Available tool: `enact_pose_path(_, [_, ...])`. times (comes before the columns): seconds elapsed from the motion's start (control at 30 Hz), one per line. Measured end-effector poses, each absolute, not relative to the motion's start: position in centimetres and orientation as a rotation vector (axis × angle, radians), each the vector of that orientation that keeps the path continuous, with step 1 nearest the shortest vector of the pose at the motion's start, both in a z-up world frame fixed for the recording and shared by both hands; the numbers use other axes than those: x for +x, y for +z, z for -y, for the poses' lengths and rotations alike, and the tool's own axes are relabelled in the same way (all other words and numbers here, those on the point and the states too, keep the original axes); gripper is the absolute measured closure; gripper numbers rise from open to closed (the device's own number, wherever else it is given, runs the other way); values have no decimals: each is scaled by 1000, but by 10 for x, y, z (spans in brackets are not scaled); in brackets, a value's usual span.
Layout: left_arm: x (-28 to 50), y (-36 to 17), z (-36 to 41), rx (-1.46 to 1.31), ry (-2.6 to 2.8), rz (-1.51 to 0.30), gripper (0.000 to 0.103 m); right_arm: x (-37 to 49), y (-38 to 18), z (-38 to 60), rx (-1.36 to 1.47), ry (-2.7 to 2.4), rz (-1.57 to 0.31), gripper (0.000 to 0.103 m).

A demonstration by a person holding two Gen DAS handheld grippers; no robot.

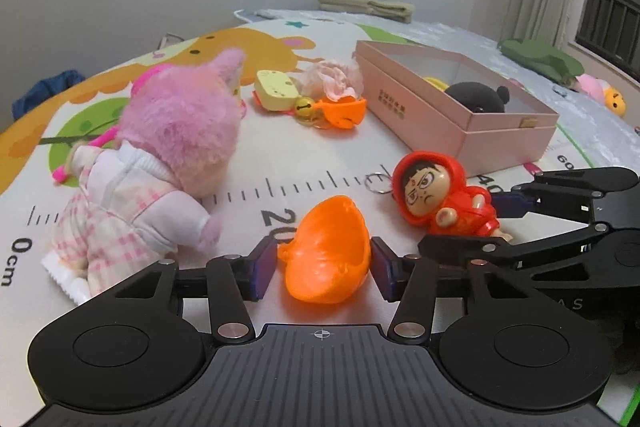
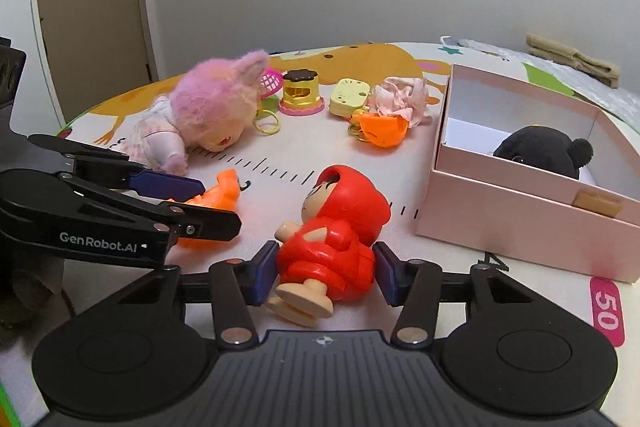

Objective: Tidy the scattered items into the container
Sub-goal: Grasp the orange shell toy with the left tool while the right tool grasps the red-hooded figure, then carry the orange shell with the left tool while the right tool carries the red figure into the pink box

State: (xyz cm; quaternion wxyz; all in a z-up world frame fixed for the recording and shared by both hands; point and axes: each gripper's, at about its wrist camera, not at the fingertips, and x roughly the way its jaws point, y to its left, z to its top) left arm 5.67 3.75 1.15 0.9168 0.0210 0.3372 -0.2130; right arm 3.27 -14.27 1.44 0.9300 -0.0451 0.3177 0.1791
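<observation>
Both grippers rest low on the play mat [image 1: 256, 163], side by side. Left gripper [image 1: 324, 263] has its blue pads on either side of an orange plastic shell half [image 1: 326, 253], a hollow cup lying on the printed ruler near the mark 20; the pads stand just beside its edges, and I cannot tell if they already press it. Right gripper [image 2: 326, 273] frames the red hooded figurine [image 2: 336, 227], which lies on its side with beige feet toward the camera; its jaws are also very near the body, contact unclear.

Largest thing is the pink box [image 2: 520, 223], open, to the right of the figurine, with a black plush toy [image 2: 548, 151] inside. Next is the pink-haired doll [image 1: 160, 155] in checked clothes, lying face down at the left. Farther back lie a second orange shell half [image 2: 384, 131], a yellow toy block [image 1: 276, 91] and a pink cloth flower [image 2: 402, 97].
</observation>
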Motion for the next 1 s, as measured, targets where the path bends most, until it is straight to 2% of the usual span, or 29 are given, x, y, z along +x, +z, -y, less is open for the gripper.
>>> enact_pose_path(0.73, [-20,37,73,110,-533,-658,48,-74,38,244,16,151,-479,53])
enact_pose_path(1.0, [-21,33,94,133,-515,-684,48,-62,24,266,97,106,-569,53])
